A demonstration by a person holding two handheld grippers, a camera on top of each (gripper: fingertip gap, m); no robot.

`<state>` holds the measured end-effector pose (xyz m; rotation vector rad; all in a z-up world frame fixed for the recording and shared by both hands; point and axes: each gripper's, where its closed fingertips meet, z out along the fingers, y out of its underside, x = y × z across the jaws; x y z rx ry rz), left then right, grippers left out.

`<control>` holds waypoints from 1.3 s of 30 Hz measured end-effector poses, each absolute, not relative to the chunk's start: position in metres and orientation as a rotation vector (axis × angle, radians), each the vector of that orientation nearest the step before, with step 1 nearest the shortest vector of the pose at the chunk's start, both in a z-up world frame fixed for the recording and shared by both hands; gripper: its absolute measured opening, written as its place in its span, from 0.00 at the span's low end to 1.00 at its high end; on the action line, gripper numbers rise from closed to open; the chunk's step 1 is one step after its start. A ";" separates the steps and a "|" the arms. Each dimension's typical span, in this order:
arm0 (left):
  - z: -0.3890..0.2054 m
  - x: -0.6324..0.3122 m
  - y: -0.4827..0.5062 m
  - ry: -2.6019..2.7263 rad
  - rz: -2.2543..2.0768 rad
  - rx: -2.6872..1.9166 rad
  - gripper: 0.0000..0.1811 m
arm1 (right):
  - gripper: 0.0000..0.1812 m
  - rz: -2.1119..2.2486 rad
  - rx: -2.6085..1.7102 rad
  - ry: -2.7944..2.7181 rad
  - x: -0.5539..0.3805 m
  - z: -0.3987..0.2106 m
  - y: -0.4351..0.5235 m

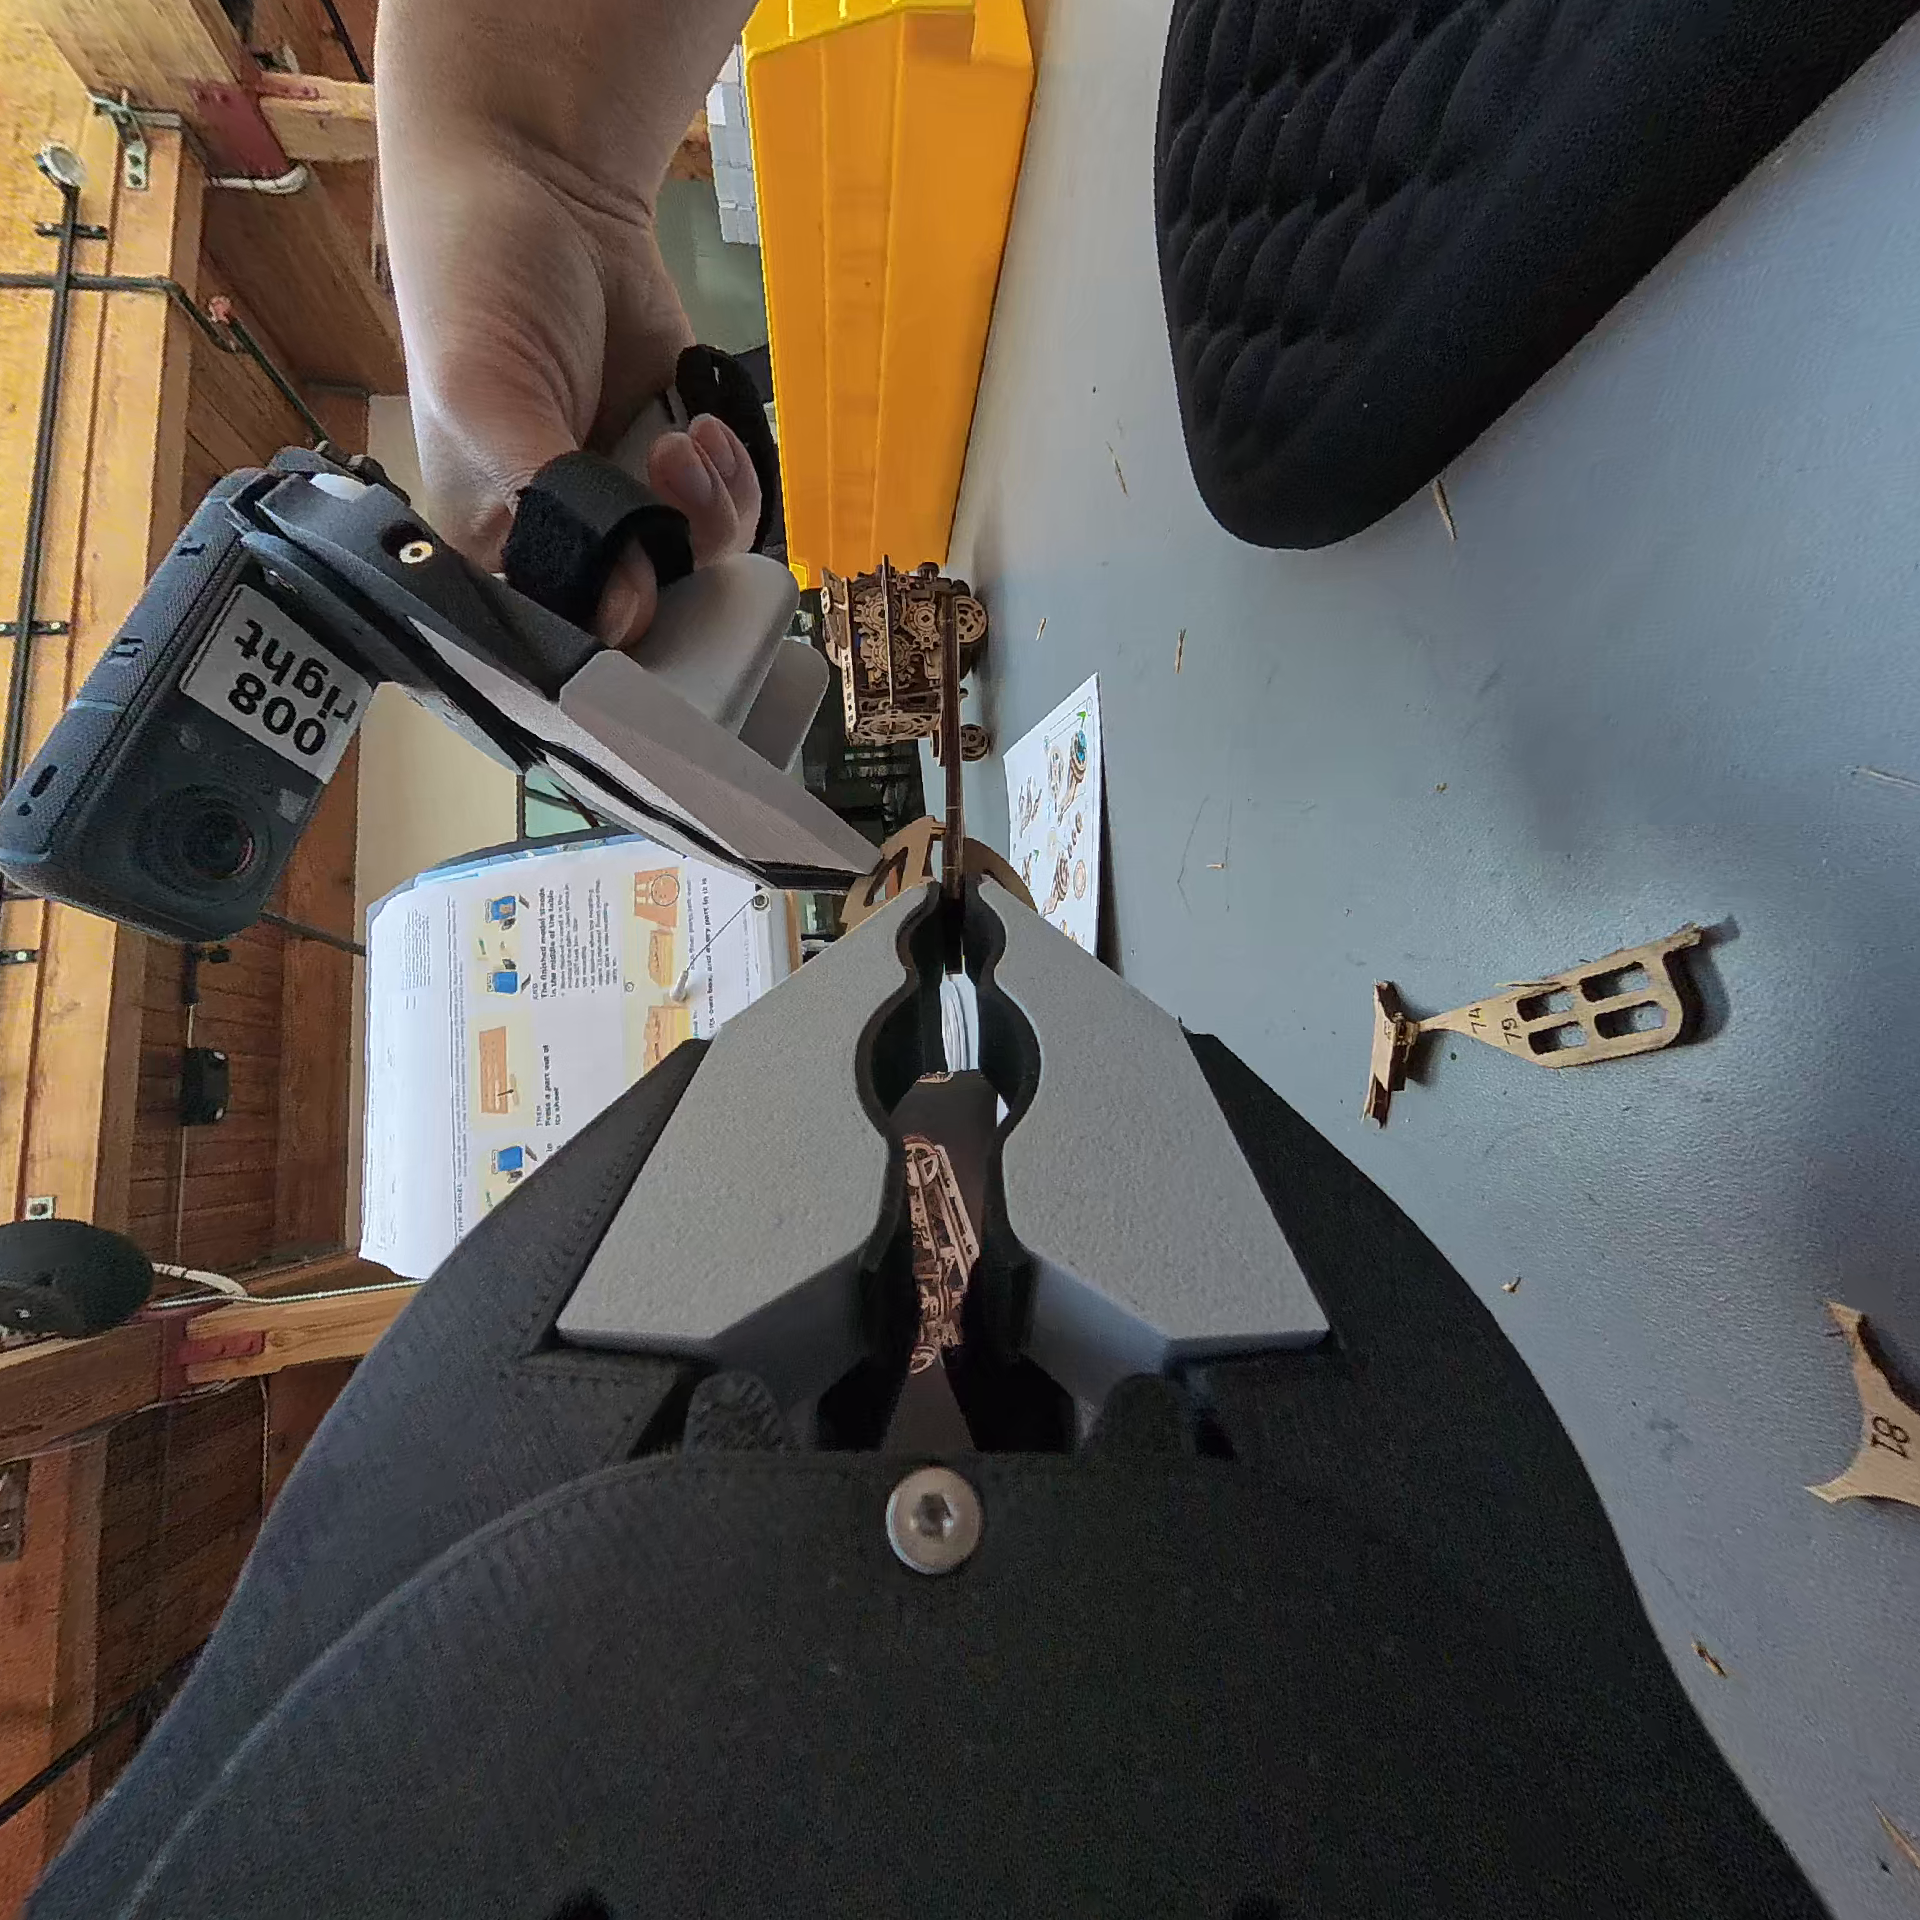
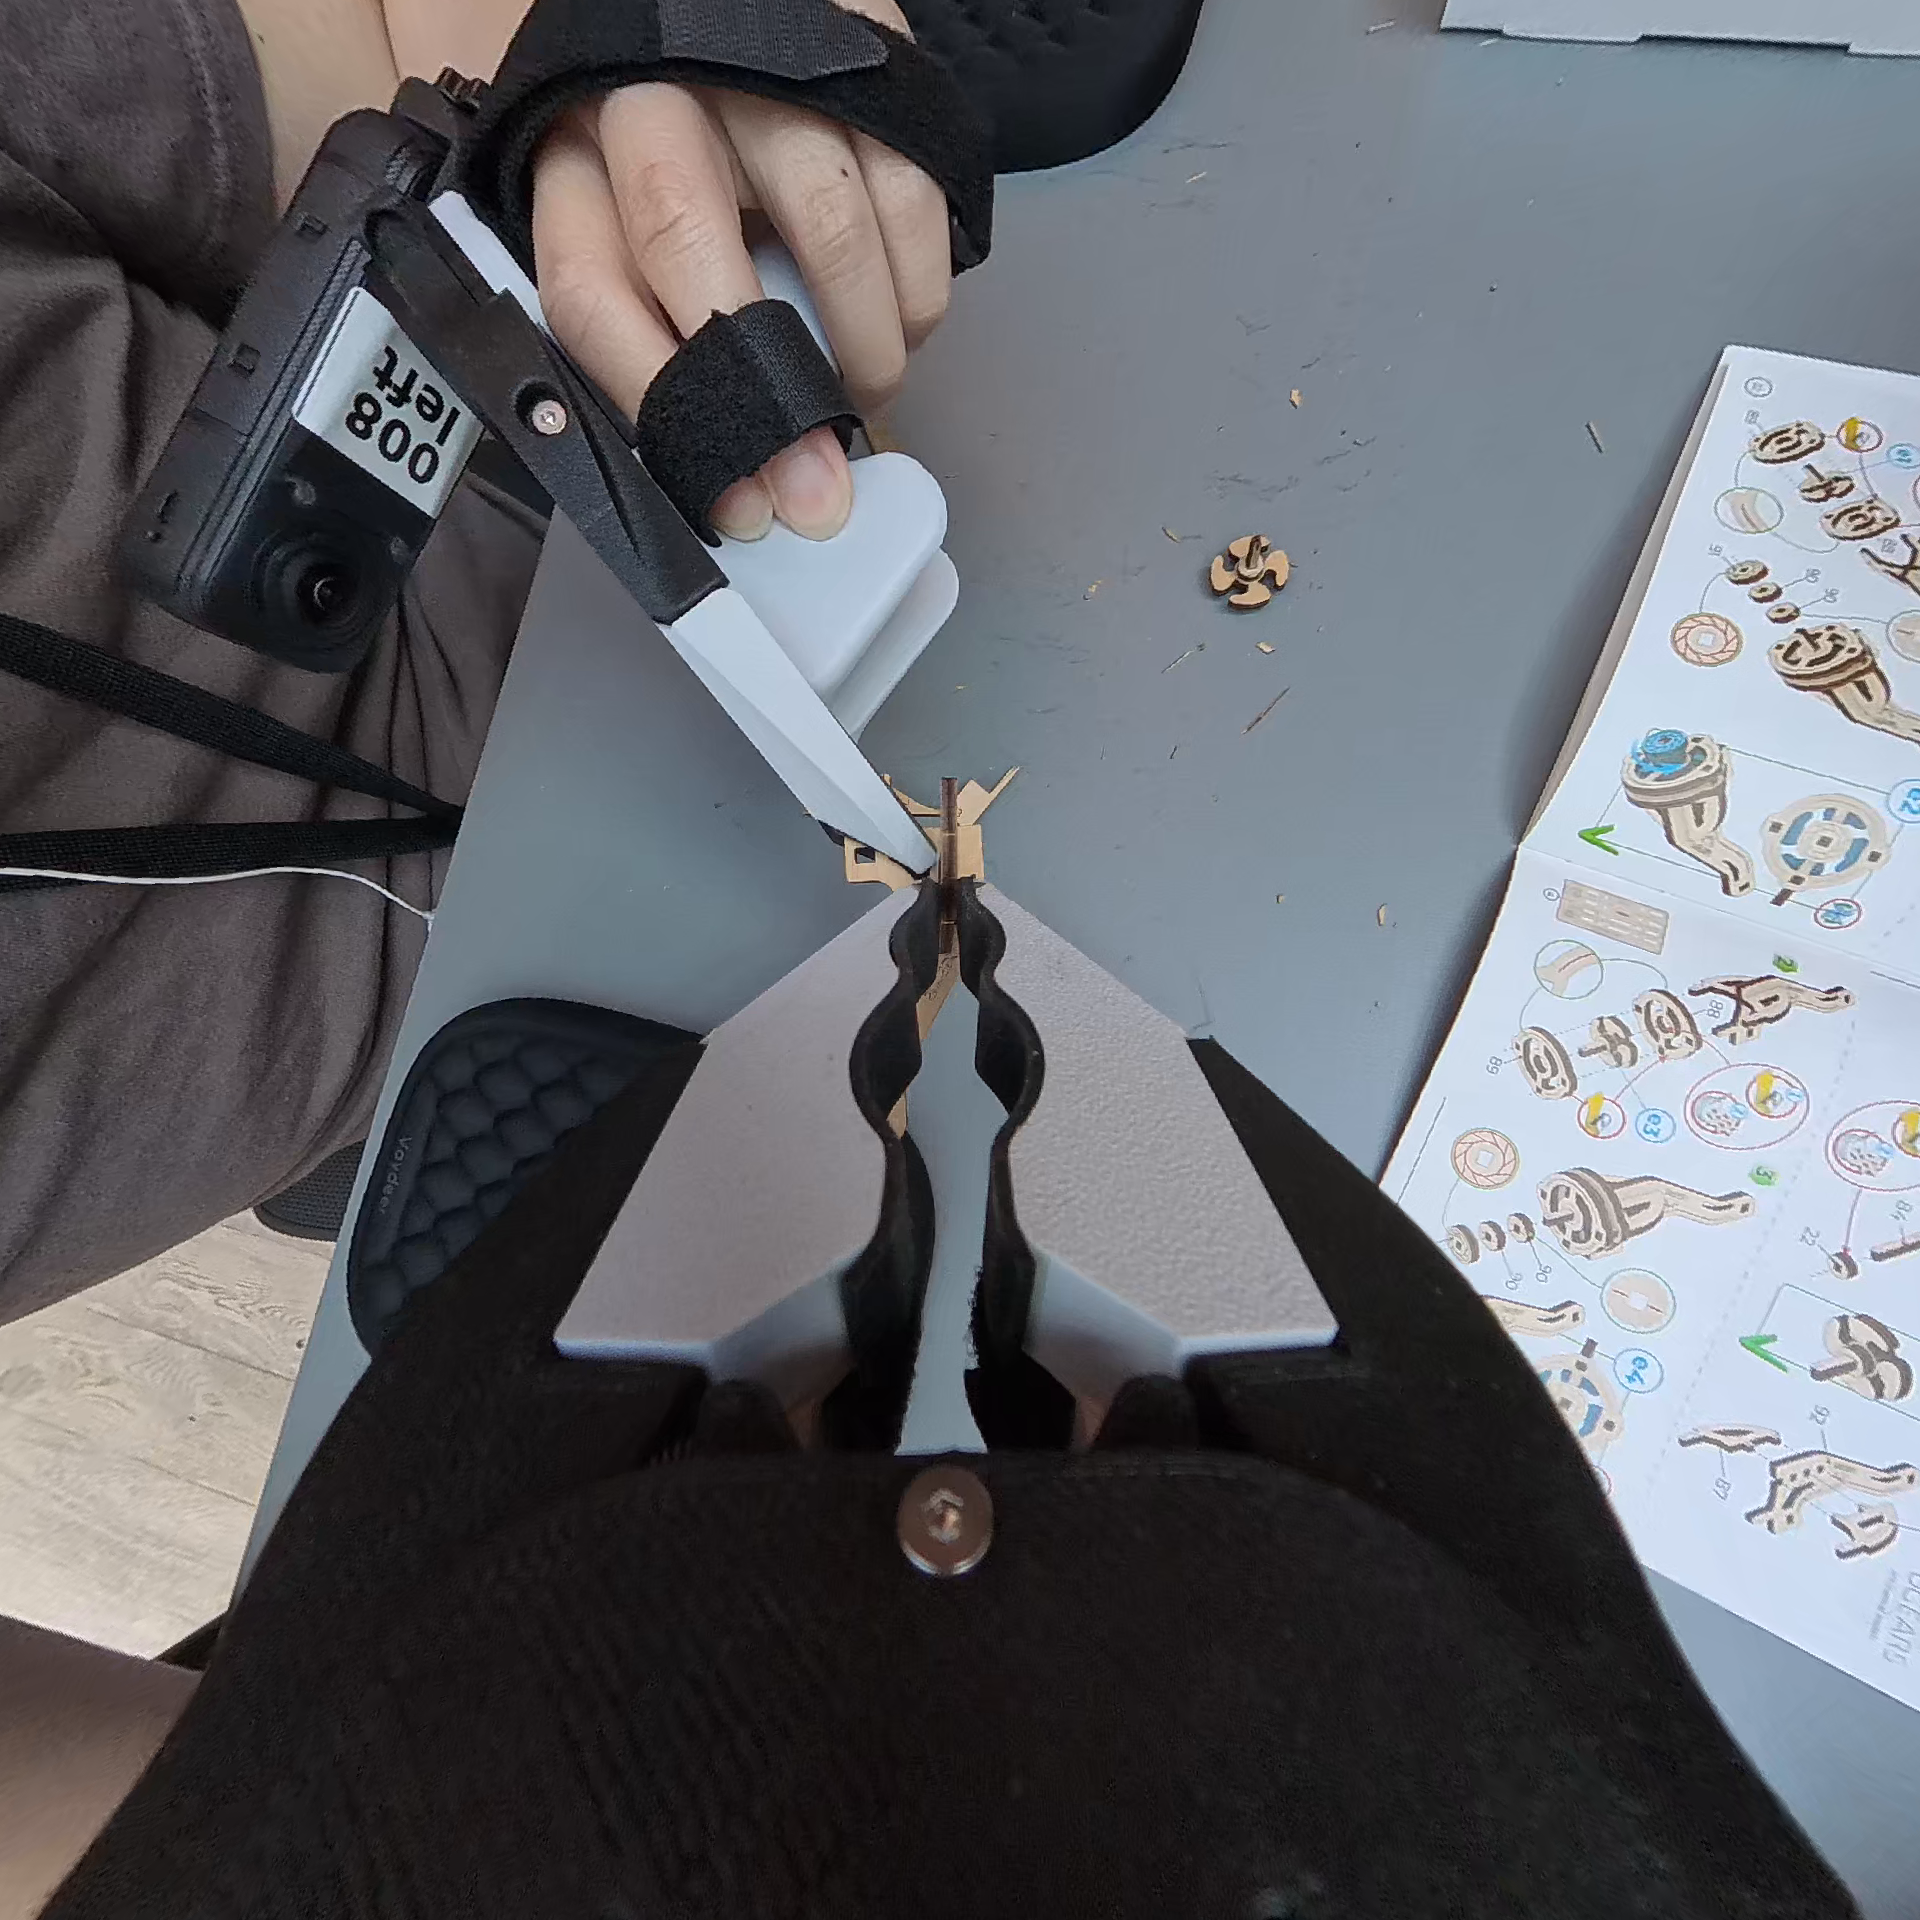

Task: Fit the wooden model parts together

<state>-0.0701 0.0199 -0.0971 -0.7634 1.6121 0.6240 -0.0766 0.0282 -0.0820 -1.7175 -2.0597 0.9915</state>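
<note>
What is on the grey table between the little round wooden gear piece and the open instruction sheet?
Only bare grey table with a few wood splinters lies between the round wooden piece and the instruction sheet, seen in the right wrist view.

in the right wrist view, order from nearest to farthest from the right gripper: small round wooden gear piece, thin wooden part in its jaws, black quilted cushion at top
1. Thin wooden part, pinched at the right gripper tips.
2. Small round wooden gear piece, loose on the grey table, up and right.
3. Black quilted cushion, top edge.
</note>
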 end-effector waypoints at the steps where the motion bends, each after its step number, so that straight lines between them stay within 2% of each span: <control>1: -0.099 -0.070 0.019 1.616 0.610 -0.761 0.00 | 0.01 0.976 -1.705 -2.061 -0.078 -0.083 0.029; 5: -0.114 -0.070 0.021 1.648 0.522 -0.769 0.00 | 0.01 0.951 -1.717 -2.097 -0.079 -0.099 0.030; 13: -0.139 -0.072 0.027 1.721 0.488 -0.753 0.00 | 0.01 1.163 -1.837 -2.035 -0.083 -0.124 0.040; 18: -0.127 -0.076 0.031 1.634 0.308 -0.916 0.00 | 0.01 1.267 -1.893 -1.873 -0.085 -0.121 0.060; 23: -0.130 -0.094 0.035 1.585 -0.043 -1.276 0.00 | 0.01 1.253 -2.010 -1.769 -0.076 -0.125 0.078; 26: -0.121 -0.101 0.036 1.533 -0.096 -1.275 0.00 | 0.01 1.512 -2.144 -1.824 -0.070 -0.134 0.048; 29: -0.120 -0.104 0.032 1.547 -0.119 -1.276 0.00 | 0.01 1.455 -2.284 -1.854 -0.065 -0.161 0.045; 32: -0.124 -0.105 0.028 1.582 -0.118 -1.283 0.00 | 0.01 1.536 -2.320 -1.783 -0.069 -0.162 0.044; 37: -0.126 -0.110 0.029 1.580 -0.166 -1.341 0.00 | 0.15 1.377 -2.290 -1.705 -0.062 -0.156 0.072; 39: -0.125 -0.115 0.032 1.566 -0.165 -1.372 0.00 | 0.15 1.341 -2.127 -1.667 -0.067 -0.130 0.082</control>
